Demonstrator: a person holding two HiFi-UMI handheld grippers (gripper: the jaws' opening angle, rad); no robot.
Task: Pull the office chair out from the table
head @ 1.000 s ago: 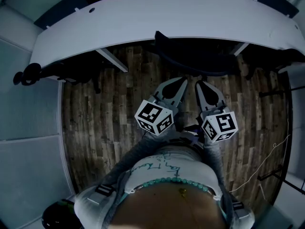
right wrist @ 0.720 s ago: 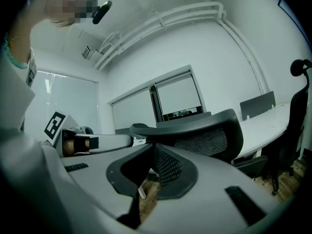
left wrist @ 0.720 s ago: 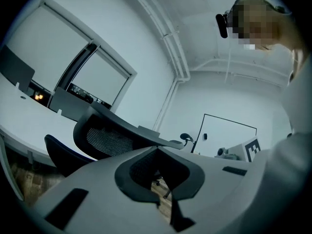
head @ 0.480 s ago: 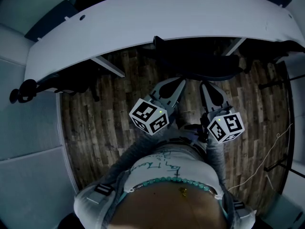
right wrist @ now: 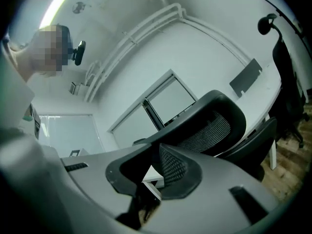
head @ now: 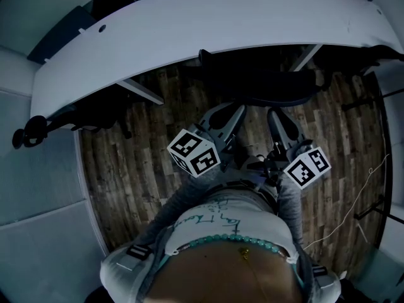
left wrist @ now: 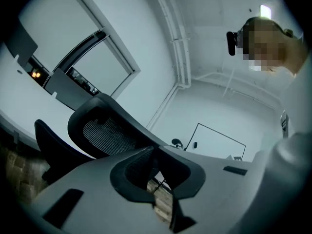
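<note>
**Left tongs (head: 236, 110) and right tongs (head: 273, 113) closed on nothing, just short of the chair**

Both pairs of tongs sit side by side in the middle of the head view, pointing up the frame. In each gripper view the two jaws meet at their tips, with nothing caught between them; only a sliver of floor or desk leg shows through the gap lower down. Each carries its marker cube (head: 194, 152) at the near end, close to the person's body at the bottom of the frame.

The office chair (head: 265, 84) is in the upper middle of the head view, its seat tucked beneath the curved white desk (head: 208, 24) and its dark mesh back facing the tongs. The tips are close to that back, but I cannot tell whether they touch it. From each gripper view the mesh back rises just beyond the closed jaws.

Dark wood-plank floor (head: 126, 163) lies below. A second chair (head: 28, 131) shows at the left edge, also under the desk.
</note>
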